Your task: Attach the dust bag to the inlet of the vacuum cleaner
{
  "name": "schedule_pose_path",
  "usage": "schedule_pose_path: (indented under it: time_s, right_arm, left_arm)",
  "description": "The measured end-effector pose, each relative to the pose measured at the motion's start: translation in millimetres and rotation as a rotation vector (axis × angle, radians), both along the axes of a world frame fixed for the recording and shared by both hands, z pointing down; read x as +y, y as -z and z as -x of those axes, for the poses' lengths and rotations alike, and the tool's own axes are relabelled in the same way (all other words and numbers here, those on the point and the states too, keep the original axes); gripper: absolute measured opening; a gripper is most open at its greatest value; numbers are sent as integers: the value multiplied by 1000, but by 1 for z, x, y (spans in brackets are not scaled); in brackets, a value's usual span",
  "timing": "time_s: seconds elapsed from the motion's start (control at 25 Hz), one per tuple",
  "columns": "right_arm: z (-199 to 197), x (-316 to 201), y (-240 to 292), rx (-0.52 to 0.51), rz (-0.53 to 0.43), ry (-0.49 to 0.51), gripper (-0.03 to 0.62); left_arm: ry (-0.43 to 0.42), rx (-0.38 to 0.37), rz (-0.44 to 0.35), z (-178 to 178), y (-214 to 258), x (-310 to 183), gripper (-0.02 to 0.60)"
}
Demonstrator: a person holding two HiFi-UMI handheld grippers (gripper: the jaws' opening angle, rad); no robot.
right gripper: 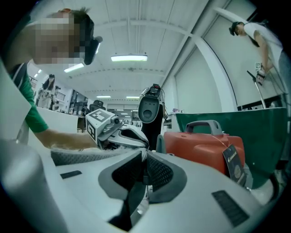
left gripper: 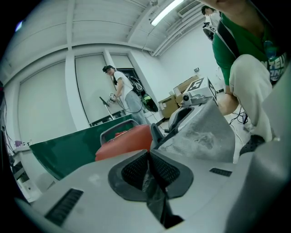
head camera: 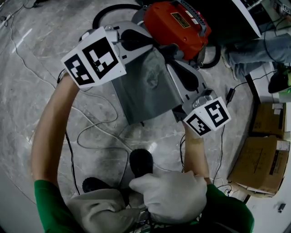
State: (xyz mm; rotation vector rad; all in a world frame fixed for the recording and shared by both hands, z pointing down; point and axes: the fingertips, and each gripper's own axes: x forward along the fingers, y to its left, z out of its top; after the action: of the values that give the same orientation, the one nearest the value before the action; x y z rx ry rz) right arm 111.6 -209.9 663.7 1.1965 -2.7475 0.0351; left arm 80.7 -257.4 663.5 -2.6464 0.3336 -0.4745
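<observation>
A grey dust bag point(head camera: 145, 88) hangs spread between my two grippers, just in front of the orange vacuum cleaner point(head camera: 175, 20). My left gripper point(head camera: 151, 42) holds the bag's top left corner. In the left gripper view its jaws point(left gripper: 149, 159) are shut on a fold of the grey fabric point(left gripper: 204, 132), with the vacuum point(left gripper: 125, 141) behind. My right gripper point(head camera: 170, 58) sits at the bag's top right corner, close to the vacuum body. In the right gripper view a narrow gap shows between its pads point(right gripper: 145, 166); the bag's edge point(right gripper: 77, 157) lies against the left jaw, unpressed. The inlet is hidden.
Thin cables point(head camera: 97, 132) loop over the marble floor under the bag. A black hose point(head camera: 109, 11) curves behind the vacuum. Cardboard boxes point(head camera: 259, 164) stand at the right. A green panel point(left gripper: 68, 150) and another person point(left gripper: 122, 91) are beyond the vacuum.
</observation>
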Motion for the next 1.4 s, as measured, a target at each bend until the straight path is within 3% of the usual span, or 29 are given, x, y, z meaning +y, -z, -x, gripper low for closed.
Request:
schedule_pose_path:
  time_s: [0.2,0.44,0.6,0.76,1.04,1.4]
  right_arm:
    - [2,6,0,3,-6,1,41]
    - [-8,11,16,-32,7,-60,41]
    - [-9,25,30,34,75,-100,41]
    - [-1,41,62,125,156,-101,38]
    - [16,64,180,151,229,-104,15]
    - [42,94,380,115,283,-97,8]
  left_arm:
    - [3,26,0,0,0,3,17]
    - [93,89,25,20,13,-1,17]
    - [153,118,125,41,29,17,17]
    - [190,101,248,57,51,42,17]
    - [222,131,380,77,162,79,17]
    - [272,188,483,103,373,122,5]
